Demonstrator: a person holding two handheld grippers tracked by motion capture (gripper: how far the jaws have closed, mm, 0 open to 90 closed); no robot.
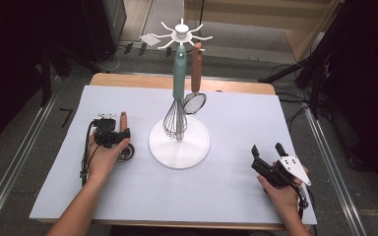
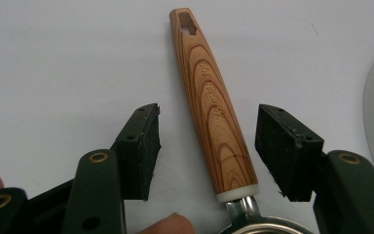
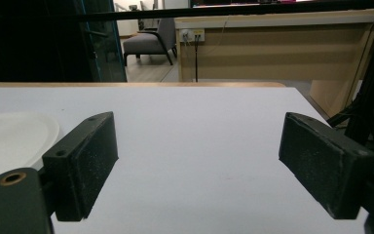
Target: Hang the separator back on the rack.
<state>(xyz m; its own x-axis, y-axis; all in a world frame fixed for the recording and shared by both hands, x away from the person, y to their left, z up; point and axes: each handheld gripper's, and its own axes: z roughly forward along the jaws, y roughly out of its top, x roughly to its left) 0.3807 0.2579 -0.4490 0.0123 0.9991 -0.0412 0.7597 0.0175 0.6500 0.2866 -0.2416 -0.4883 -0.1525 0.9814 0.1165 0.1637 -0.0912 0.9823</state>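
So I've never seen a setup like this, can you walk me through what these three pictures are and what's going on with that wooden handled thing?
A person sits at a white table and holds a hand tool with two black jaws in each hand. The wide picture looks down from above; the other two come from cameras riding on each tool.

The left gripper straddles the wooden handle of a small metal strainer lying flat. Its pads stand apart from the wood, so nothing is gripped yet.

The right gripper rests open above bare table.

In the middle stands a white rack, with a whisk and another strainer hanging from it.
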